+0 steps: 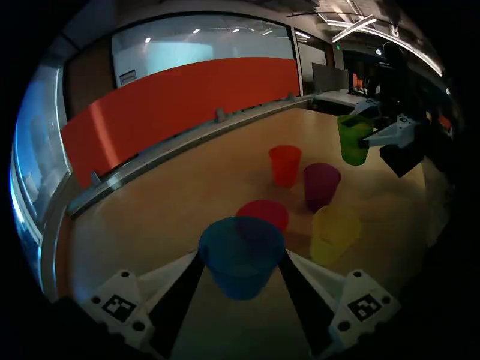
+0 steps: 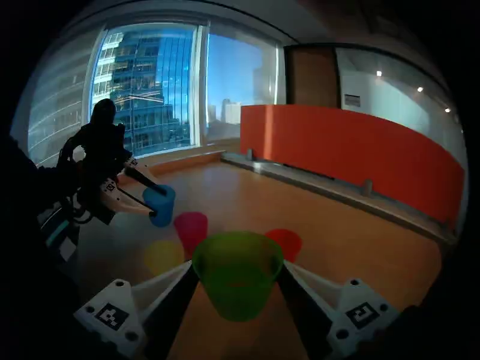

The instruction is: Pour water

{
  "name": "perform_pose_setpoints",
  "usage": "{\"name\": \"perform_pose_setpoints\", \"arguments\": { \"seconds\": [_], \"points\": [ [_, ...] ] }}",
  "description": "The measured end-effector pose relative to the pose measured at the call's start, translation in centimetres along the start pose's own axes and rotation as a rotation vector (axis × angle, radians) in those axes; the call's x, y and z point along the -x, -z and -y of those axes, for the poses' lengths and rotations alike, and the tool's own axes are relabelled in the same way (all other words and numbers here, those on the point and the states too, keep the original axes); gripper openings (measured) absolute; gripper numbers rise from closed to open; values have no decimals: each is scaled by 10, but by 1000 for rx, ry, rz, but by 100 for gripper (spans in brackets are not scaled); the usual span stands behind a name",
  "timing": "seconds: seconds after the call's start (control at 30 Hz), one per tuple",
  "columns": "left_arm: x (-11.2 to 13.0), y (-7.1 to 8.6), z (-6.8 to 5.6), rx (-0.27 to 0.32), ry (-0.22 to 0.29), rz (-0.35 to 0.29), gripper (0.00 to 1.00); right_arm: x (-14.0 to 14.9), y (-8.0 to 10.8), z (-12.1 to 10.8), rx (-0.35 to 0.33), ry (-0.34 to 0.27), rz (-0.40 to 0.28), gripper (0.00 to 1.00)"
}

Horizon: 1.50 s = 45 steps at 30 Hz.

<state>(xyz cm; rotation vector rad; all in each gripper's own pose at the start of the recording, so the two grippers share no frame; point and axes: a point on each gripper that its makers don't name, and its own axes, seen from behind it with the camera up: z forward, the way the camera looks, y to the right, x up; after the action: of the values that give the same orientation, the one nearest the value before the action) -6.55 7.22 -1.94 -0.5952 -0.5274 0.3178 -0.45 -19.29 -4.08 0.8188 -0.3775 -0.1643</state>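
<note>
Above the wooden bench (image 1: 180, 198), my left gripper (image 1: 242, 258) pinches the blue cup (image 1: 240, 273), my right gripper (image 2: 237, 267) the green cup (image 2: 237, 291).

Left gripper (image 1: 243, 264) and right gripper (image 2: 237, 270) match from my end: white fingers (image 1: 157, 283), black inner pads (image 1: 180, 297), square tags (image 1: 118, 307), dark screws (image 1: 139, 326). Person (image 2: 102, 144) backlit, clothes probably dark.

In left gripper (image 1: 243, 253): blue cup (image 1: 242, 267). In right gripper (image 2: 237, 264): green cup (image 2: 237, 282). Beyond left gripper: red cup (image 1: 264, 213), yellow cup (image 1: 333, 234), purple cup (image 1: 321, 185), orange cup (image 1: 284, 165). Finger tags (image 1: 118, 307): black-and-white squares.
</note>
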Motion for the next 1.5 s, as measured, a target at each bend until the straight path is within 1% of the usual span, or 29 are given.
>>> {"name": "perform_pose_setpoints", "arguments": {
  "seconds": [0.3,0.57,0.7,0.87,1.07,1.27,1.5],
  "points": [
    [23,-14,5,12,28,56,86,20,-5,-1,-5,-14,41,89],
    [39,-25,8,17,42,91,86,26,-9,-4,-5,-30,53,89],
    [43,-29,10,17,50,96,87,29,-11,-6,-5,-32,58,89],
    [44,-30,12,21,60,95,86,30,-13,-6,-5,-36,61,89],
    [50,-29,13,15,55,109,86,35,-15,-5,-6,-39,68,89],
    [55,-28,14,12,62,119,86,37,-15,-1,-9,-41,72,89],
    [61,-26,12,18,59,138,86,45,-15,2,-11,-49,85,89]
  ]
}}
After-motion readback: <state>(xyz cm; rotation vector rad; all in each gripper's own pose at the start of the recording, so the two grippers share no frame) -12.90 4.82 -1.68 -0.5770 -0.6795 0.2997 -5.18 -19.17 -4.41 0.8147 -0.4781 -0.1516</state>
